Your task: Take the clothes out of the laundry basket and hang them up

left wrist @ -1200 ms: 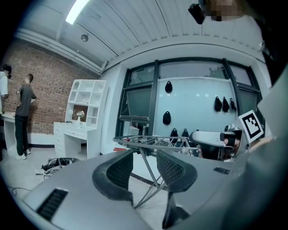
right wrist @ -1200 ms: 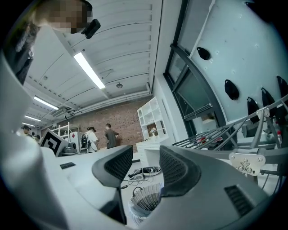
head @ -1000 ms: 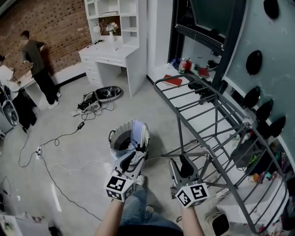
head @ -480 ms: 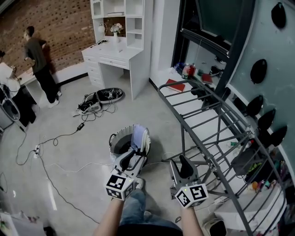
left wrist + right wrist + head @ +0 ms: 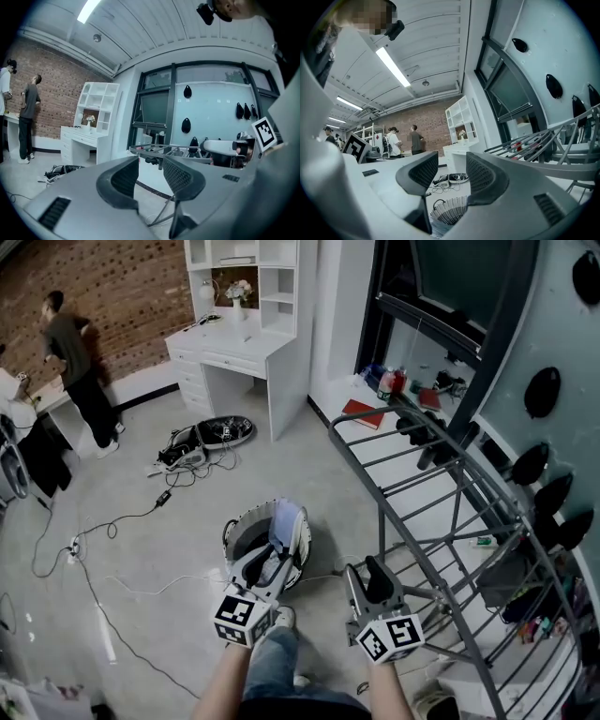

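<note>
A round laundry basket [image 5: 246,526] stands on the grey floor with pale blue clothes [image 5: 285,522] hanging over its right rim. My left gripper [image 5: 260,570] hovers over the basket's near edge, jaws apart and empty [image 5: 150,164]. The right gripper [image 5: 367,576] is held level to the basket's right, beside the grey drying rack [image 5: 441,512]. Its jaws stand apart with nothing between them [image 5: 453,159]. In the right gripper view the basket [image 5: 451,211] shows low between the jaws, with rack bars [image 5: 543,136] at the right. The rack [image 5: 157,150] also shows beyond the left jaws.
A white desk with shelves [image 5: 239,338] stands at the back wall. A dark bag [image 5: 208,435] and cables [image 5: 122,521] lie on the floor at the left. A person [image 5: 77,357] stands by the brick wall. A red book [image 5: 361,412] and bottles [image 5: 392,382] sit by the window.
The whole view has shifted forward: the basket and rack sit nearer and lower in the picture. Both grippers have travelled along with it, jaws unchanged and empty.
</note>
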